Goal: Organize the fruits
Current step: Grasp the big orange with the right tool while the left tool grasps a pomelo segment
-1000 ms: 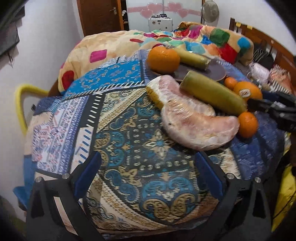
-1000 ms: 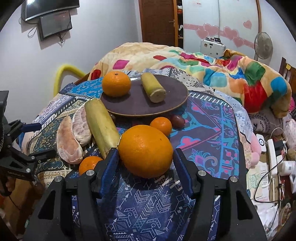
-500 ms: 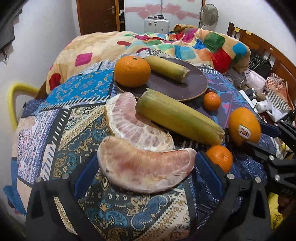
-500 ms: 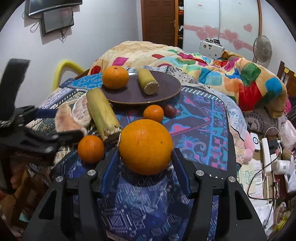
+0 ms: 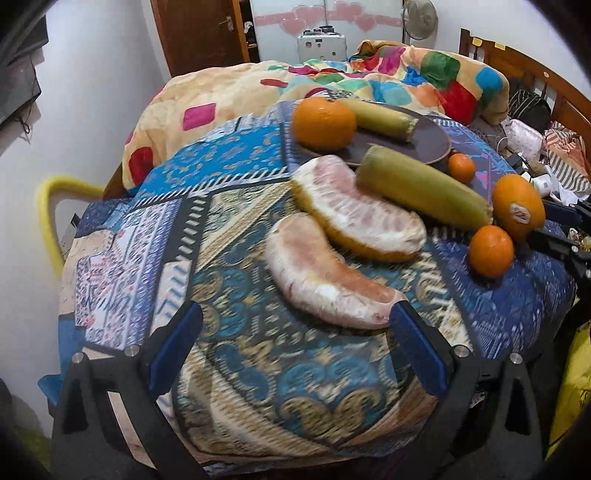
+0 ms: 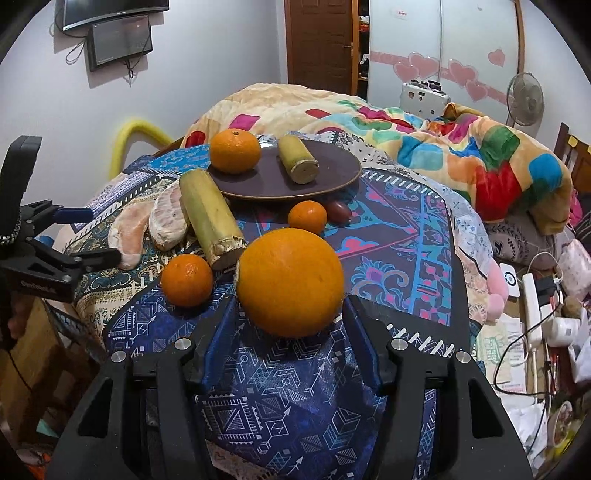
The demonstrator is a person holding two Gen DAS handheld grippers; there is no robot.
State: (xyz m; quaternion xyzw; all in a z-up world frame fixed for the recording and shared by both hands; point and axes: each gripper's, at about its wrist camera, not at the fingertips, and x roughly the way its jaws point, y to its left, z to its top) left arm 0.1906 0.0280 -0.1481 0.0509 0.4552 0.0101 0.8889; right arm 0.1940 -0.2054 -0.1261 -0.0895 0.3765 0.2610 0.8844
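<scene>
Right gripper (image 6: 290,325): pads closed on large orange (image 6: 290,282), probably for transfer to plate (image 6: 332,184) ahead | left gripper (image 5: 295,350): open, pomelo segment (image 5: 325,280) between its pads, ungripped

**No wording you can read**

You can read no word or number in either view; you only see where print sits.

- The large round orange fruit (image 5: 517,206) carries a small oval white sticker (image 5: 519,212) with a reddish mark, too small to make out.
- The black plastic body of the left gripper (image 6: 103,233) bears pale raised lettering (image 6: 37,286) along its side, too blurred to read.
- The black flat screen (image 6: 110,11) on the wall has a faint brand mark on its lower edge, also illegible.
- The white wardrobe door (image 6: 402,44) has a small red label (image 6: 400,13) near its top, and you cannot read its text.
</scene>
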